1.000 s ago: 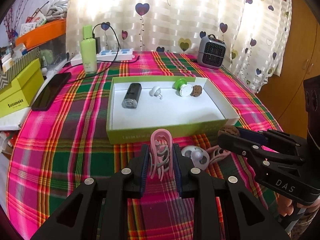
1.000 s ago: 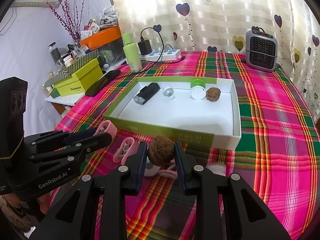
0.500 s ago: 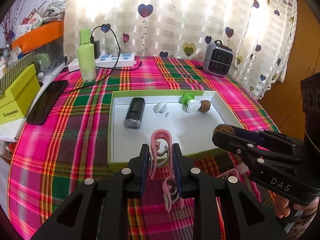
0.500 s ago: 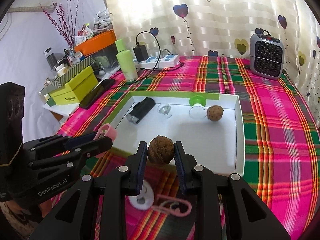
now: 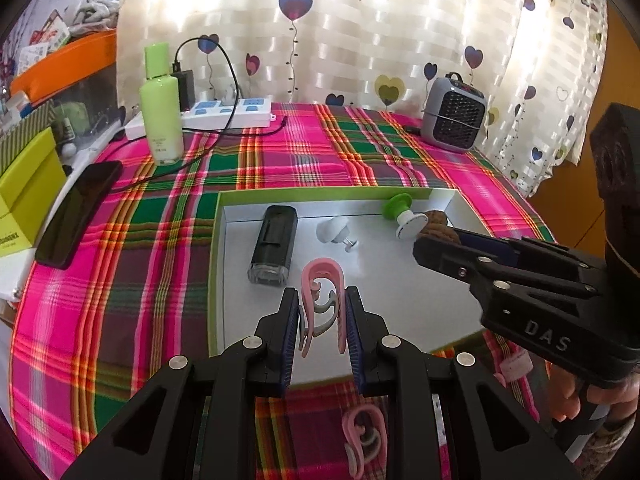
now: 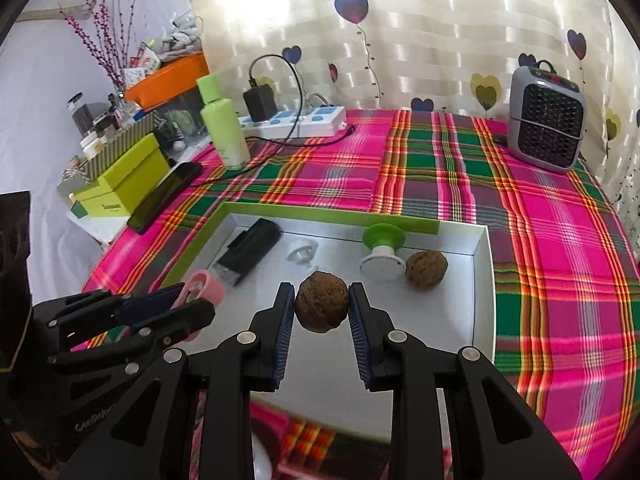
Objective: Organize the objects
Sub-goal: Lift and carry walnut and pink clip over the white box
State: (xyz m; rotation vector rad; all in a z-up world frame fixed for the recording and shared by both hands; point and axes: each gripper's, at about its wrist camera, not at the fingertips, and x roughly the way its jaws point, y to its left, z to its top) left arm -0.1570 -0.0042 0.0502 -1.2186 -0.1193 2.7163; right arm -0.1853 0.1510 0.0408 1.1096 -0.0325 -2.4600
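My left gripper (image 5: 322,304) is shut on a pink hair clip (image 5: 326,280) and holds it above the near part of the white tray (image 5: 400,300) with its green rim. My right gripper (image 6: 322,304) is shut on a brown walnut (image 6: 321,307), also over the tray (image 6: 482,276). In the tray lie a black rectangular device (image 5: 274,244), a small white knob (image 5: 332,230), a green-and-white spool (image 5: 402,212) and a second walnut (image 6: 426,269). Another pink clip (image 5: 366,436) lies on the plaid cloth before the tray.
On the plaid tablecloth (image 5: 300,152) stand a green bottle (image 5: 162,104), a white power strip (image 5: 224,114) with a charger and cable, a black phone (image 5: 78,212) and a grey heater (image 5: 454,120). Green boxes (image 6: 128,176) sit left; curtains hang behind.
Both grippers have moved forward from the cloth in front of the tray to above its white floor, still holding the clip and the walnut. The tray's contents have not moved.
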